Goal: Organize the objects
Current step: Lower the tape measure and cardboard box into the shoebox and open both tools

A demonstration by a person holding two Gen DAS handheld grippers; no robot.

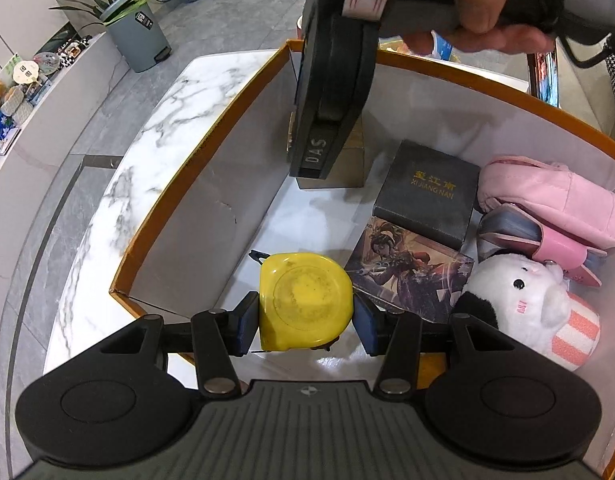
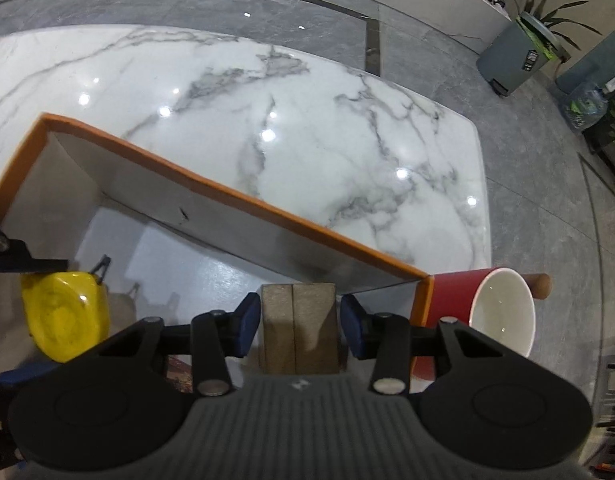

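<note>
A yellow tape measure (image 1: 305, 300) sits between the fingers of my left gripper (image 1: 305, 322), low inside the orange-rimmed white box (image 1: 211, 148); the left pad touches it, the right pad stands just off it. The tape measure also shows in the right wrist view (image 2: 65, 316). My right gripper (image 2: 297, 326) straddles a brown-grey block (image 2: 297, 326) inside the box's far corner, with small gaps on both sides. The right gripper's body (image 1: 331, 80) hangs over the block (image 1: 353, 160) in the left wrist view.
In the box lie a dark grey case (image 1: 427, 196), a picture card box (image 1: 407, 272), a pink pouch (image 1: 555, 200) and a white plush toy (image 1: 523, 300). A red cup with white inside (image 2: 487, 312) stands just outside the box on the marble table (image 2: 307, 136).
</note>
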